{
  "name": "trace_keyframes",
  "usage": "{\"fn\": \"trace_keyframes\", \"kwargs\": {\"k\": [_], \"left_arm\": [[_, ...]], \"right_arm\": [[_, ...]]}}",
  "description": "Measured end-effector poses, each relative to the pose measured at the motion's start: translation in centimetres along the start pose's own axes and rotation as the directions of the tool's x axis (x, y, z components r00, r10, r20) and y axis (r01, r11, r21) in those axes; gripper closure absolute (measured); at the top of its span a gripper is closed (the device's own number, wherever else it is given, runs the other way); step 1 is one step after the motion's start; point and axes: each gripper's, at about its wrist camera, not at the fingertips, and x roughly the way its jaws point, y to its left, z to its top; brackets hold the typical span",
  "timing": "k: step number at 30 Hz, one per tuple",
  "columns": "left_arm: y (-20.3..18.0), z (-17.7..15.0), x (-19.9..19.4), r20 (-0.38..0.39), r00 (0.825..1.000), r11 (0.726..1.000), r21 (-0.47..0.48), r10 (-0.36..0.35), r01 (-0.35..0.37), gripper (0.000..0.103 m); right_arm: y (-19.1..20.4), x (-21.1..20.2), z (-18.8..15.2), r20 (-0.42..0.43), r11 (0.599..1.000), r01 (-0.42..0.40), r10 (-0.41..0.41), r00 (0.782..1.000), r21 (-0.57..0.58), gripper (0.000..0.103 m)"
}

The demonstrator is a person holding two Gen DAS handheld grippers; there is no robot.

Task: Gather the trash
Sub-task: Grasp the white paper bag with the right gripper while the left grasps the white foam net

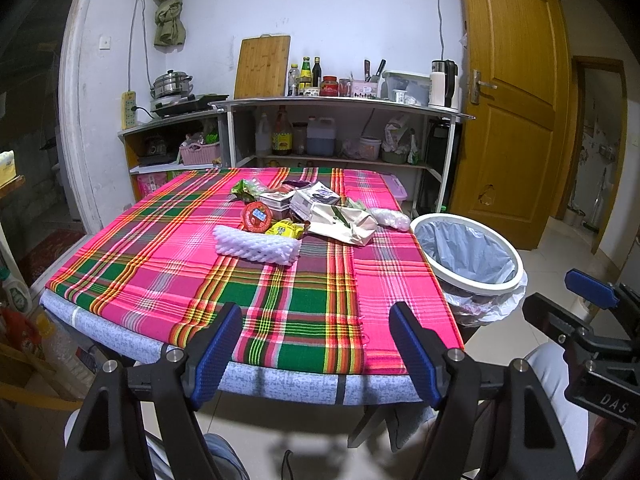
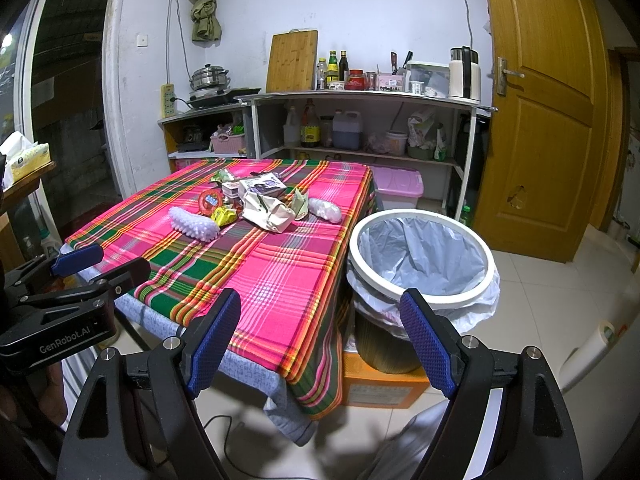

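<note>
A pile of trash lies on the far middle of the plaid tablecloth (image 1: 256, 280): a white foam net sleeve (image 1: 256, 245), a red round lid (image 1: 257, 217), a yellow wrapper (image 1: 285, 229), a crumpled paper bag (image 1: 344, 224), small boxes (image 1: 314, 197) and a second foam sleeve (image 1: 389, 218). The pile also shows in the right wrist view (image 2: 260, 204). A white-rimmed bin with a bluish liner (image 1: 468, 254) (image 2: 420, 256) stands by the table's right edge. My left gripper (image 1: 316, 352) is open and empty over the near table edge. My right gripper (image 2: 320, 344) is open and empty, near the bin.
A shelf unit (image 1: 340, 128) with bottles, a kettle and a cutting board stands behind the table. A wooden door (image 1: 516, 92) is at the right. A pink lidded box (image 2: 400, 188) and an orange carton (image 2: 384, 384) sit on the tiled floor by the bin.
</note>
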Motion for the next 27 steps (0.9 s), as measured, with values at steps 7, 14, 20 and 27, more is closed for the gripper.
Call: {"fn": "trace_keyframes", "kwargs": {"k": [7, 14, 20, 27], "left_arm": [[0.9, 0.8, 2.1, -0.006, 1.000, 1.000, 0.002, 0.005, -0.005, 0.028], [3.4, 2.5, 5.9, -0.031, 0.999, 0.998, -0.059, -0.031, 0.029, 0.028], [5.6, 4.2, 9.4, -0.069, 0.997, 0.995, -0.102, -0.026, 0.019, 0.028], [7.7, 6.0, 13.2, -0.097, 0.995, 0.986, -0.164, -0.037, 0.020, 0.028]], "right_arm": [[0.5, 2.8, 0.6, -0.012, 0.998, -0.035, 0.034, 0.999, -0.049, 0.021], [0.5, 6.1, 2.7, -0.042, 0.992, -0.095, 0.092, 0.995, -0.080, 0.021], [1.5, 10.3, 5.0, -0.080, 0.977, -0.168, 0.159, 0.984, -0.133, 0.021], [2.4, 15.4, 7.7, -0.128, 0.960, -0.228, 0.209, 0.970, -0.160, 0.021]]}}
